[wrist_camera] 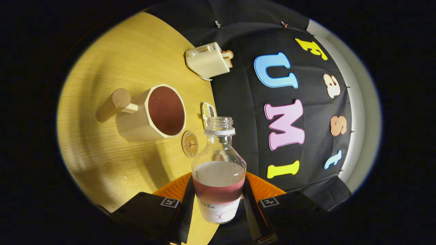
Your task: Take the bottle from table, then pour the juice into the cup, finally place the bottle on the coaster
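Observation:
My gripper [218, 204] is shut on a clear bottle [218, 173], held between both fingers with its open mouth pointing away from me. A little dark red juice lies in the bottle's lower part. The whole view is rolled, so the wooden table [112, 170] runs up the left side. On it stands a cream cup [153, 114] with a round wooden handle, holding dark red juice. A small round brown coaster [190, 144] lies on the table between the cup and the bottle's neck, just beyond the fingers.
A cream toaster [208, 61] with a slice of bread in it stands at the table's far edge by the black cloth wall. A small oval thing [208, 111] lies near the cup and coaster.

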### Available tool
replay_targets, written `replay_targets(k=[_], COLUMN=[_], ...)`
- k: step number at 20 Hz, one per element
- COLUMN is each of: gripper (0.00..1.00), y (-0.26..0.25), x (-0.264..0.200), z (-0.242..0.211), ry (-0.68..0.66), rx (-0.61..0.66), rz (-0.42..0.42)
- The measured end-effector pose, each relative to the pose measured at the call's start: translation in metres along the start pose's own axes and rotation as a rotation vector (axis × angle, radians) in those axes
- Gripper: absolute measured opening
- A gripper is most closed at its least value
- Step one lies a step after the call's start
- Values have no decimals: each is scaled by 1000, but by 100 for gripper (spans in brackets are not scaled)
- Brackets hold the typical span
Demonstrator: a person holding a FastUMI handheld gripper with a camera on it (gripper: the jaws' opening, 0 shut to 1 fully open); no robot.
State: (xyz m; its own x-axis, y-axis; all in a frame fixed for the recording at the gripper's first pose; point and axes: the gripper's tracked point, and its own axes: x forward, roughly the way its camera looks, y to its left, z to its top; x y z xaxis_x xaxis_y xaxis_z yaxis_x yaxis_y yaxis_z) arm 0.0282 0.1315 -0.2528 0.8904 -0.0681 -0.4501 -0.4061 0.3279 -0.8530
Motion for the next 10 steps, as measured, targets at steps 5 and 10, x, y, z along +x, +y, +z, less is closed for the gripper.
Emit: replay_targets(k=[5, 10], gripper=[70, 70], y=[1, 3], x=[6, 10], z=[5, 6], ry=[7, 7], rx=[-102, -171], rz=[7, 10])
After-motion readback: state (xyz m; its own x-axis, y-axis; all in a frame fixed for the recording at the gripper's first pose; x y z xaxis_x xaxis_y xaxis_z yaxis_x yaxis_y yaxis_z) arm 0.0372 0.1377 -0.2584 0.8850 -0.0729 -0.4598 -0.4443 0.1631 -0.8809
